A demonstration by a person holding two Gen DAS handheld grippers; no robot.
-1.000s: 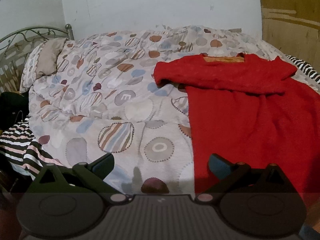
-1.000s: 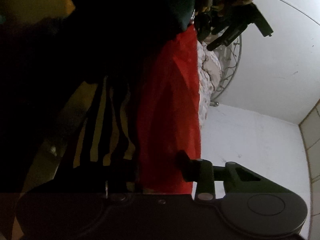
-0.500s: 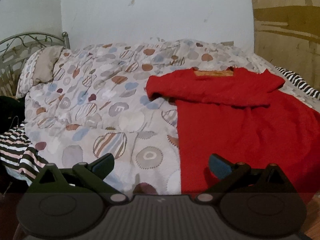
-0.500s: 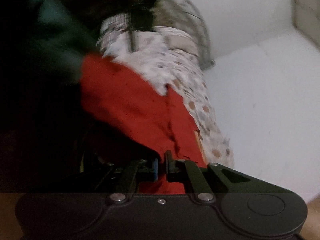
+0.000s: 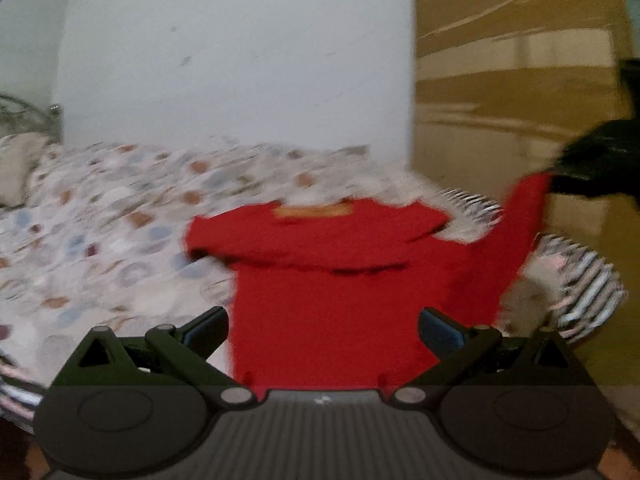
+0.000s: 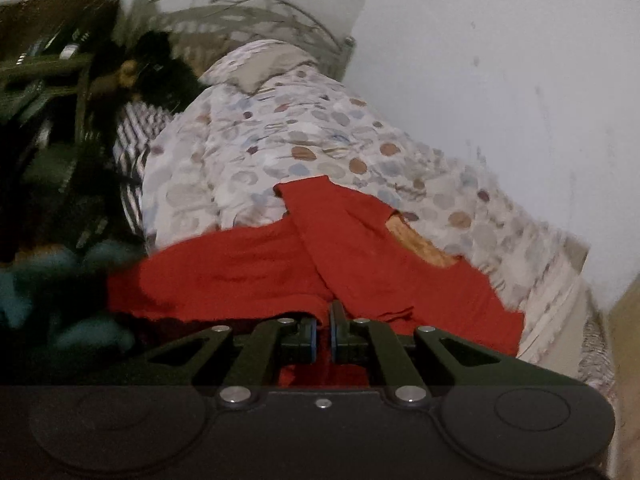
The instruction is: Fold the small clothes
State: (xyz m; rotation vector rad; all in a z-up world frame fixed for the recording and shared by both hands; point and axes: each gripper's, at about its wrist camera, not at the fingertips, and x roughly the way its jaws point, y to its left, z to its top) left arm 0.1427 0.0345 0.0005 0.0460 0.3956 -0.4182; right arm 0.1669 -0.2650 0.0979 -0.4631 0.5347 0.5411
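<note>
A red shirt (image 5: 340,280) lies on the bed, collar at the far end, both sleeves folded across the chest. My left gripper (image 5: 323,330) is open and empty, low over the shirt's near hem. My right gripper (image 6: 324,338) is shut on the red shirt's (image 6: 360,256) right edge. In the left wrist view that edge (image 5: 524,216) is lifted up to the right, where the dark right gripper (image 5: 592,168) holds it.
The bed has a duvet with round patterns (image 5: 100,240) and a pillow (image 6: 264,68) by the metal headboard (image 6: 240,12). Striped cloth (image 5: 580,280) lies right of the shirt. A white wall (image 5: 240,60) is behind the bed, a wooden panel (image 5: 500,60) to the right.
My right gripper has shut on the shirt's right edge and raised it off the bed. The left gripper has shifted right, so the shirt is now centred between its fingers.
</note>
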